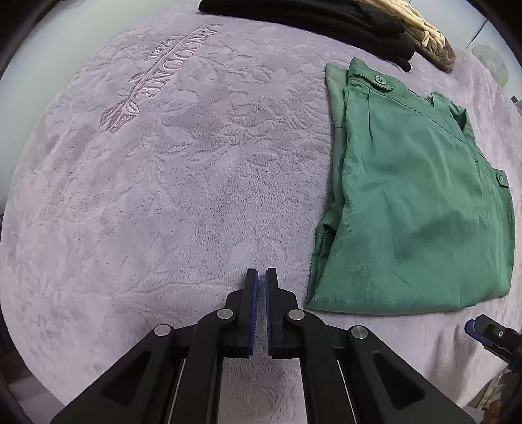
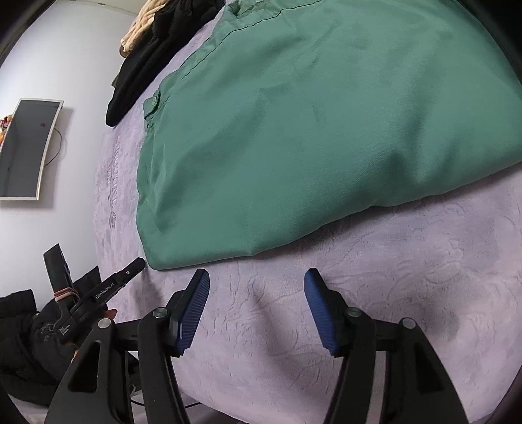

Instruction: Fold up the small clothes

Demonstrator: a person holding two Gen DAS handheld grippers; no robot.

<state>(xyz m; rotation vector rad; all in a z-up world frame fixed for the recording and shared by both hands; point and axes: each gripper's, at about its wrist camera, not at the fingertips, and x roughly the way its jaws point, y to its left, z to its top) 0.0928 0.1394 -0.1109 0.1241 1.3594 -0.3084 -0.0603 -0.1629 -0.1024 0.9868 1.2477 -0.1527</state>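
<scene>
Lilac embossed blanket (image 1: 182, 169), folded green garment (image 1: 421, 208), white wall (image 2: 75, 52)

Your left gripper (image 1: 261, 277) points toward 12 o'clock with its jaws nearly together (only a thin slit between the blue pads), holding nothing. Your right gripper (image 2: 256, 277) has its jaws spread wide and empty, with the left gripper at its 9 o'clock.

The folded green cotton garment (image 2: 326, 130) runs past the right wrist view's top edge; the black clothing pile (image 1: 310, 16) (beige knit beside it) is cropped in the left view; the mauve blanket's embroidered lettering (image 2: 114, 182) is unreadably blurred
</scene>
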